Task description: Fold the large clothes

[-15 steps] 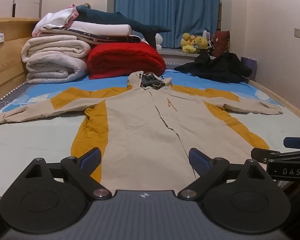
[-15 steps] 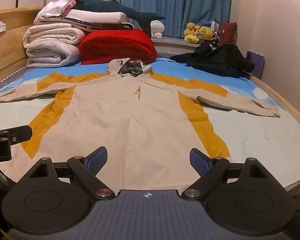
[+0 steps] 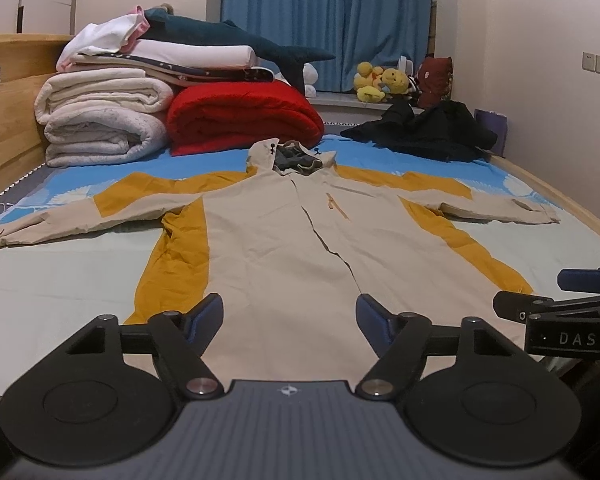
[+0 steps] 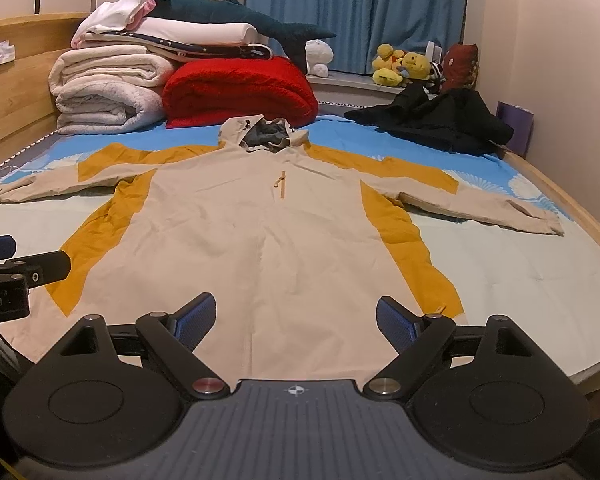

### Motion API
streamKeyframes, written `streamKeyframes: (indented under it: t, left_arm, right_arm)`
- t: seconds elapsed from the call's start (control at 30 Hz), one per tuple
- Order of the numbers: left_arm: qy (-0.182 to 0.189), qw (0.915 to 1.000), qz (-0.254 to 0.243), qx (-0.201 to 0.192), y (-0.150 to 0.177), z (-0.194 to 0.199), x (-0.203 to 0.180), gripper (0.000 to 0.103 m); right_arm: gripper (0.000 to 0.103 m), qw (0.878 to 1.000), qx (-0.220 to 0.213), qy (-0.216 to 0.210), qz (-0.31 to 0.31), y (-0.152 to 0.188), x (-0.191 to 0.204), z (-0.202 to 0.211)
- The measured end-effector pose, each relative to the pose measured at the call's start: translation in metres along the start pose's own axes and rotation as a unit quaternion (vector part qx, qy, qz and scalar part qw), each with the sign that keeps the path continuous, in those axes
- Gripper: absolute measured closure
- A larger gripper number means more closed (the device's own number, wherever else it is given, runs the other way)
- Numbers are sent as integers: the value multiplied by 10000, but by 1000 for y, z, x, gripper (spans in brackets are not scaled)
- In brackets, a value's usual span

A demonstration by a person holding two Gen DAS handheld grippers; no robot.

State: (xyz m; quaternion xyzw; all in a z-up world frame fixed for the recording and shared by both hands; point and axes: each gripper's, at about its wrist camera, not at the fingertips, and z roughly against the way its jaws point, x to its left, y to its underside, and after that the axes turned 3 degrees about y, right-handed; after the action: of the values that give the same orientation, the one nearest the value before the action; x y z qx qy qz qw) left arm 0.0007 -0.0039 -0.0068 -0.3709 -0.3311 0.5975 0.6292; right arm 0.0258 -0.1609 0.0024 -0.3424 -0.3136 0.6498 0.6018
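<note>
**A:** Near edge of bed [image 3: 60,280]: both units over the hem. Left gripper [image 3: 290,316] jaws spread wide, nothing between them. Right gripper [image 4: 296,316] same, wide, empty.

**B:** Garment pos?

**A:** Jacket [image 4: 260,232], beige w/ mustard side panels, lies flat front-up on the bed, sleeves out to both sides, hood [image 4: 264,134] at the far end. Hem just beyond both grippers; contact w/ fabric can't tell.

**B:** Bkgd?

**A:** Behind the hood: red blanket [image 3: 244,116]. Left of it, stack of white quilts [image 3: 100,120] w/ shark plush [image 3: 236,40] on top. Far right: black clothing [image 4: 440,120] in a heap, yellow plush toys [image 4: 400,66] on the sill, blue curtain [image 3: 328,20].
</note>
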Motion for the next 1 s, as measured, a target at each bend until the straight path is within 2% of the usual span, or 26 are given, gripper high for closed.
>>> streamKeyframes:
  t: [0.37, 0.5, 0.7, 0.83, 0.9, 0.93, 0.97, 1.0]
  left_arm:
    - [-1, 10000, -33, -38, 0, 1, -1, 29]
    - [-30, 9999, -87, -89, 1, 0, 0, 35]
    - [10, 9998, -185, -26, 1, 0, -1, 57]
    - [29, 9997, -240, -23, 2, -1, -2, 71]
    - [57, 9997, -249, 8, 2, -1, -2, 73]
    - [71, 9997, -248, 49, 1, -1, -1, 73]
    - [70, 9997, -249, 39, -1, -2, 1, 73]
    - [41, 9997, -230, 55, -3, -4, 5, 73]
  right_arm:
    - [17, 10000, -2, -9, -11, -1, 1, 0]
    - [17, 10000, -4, -7, -2, 0, 1, 0]
    - [20, 10000, -2, -5, -10, 0, 1, 0]
    - [25, 10000, 27, -26, -63, -1, 2, 0]
    - [33, 9999, 16, -33, -98, -2, 2, 1]
    - [43, 9999, -10, -16, -109, -3, 1, 1]
    - [48, 9999, -62, 13, -143, -5, -3, 1]
    - [48, 9997, -145, 58, -185, -9, -8, 0]
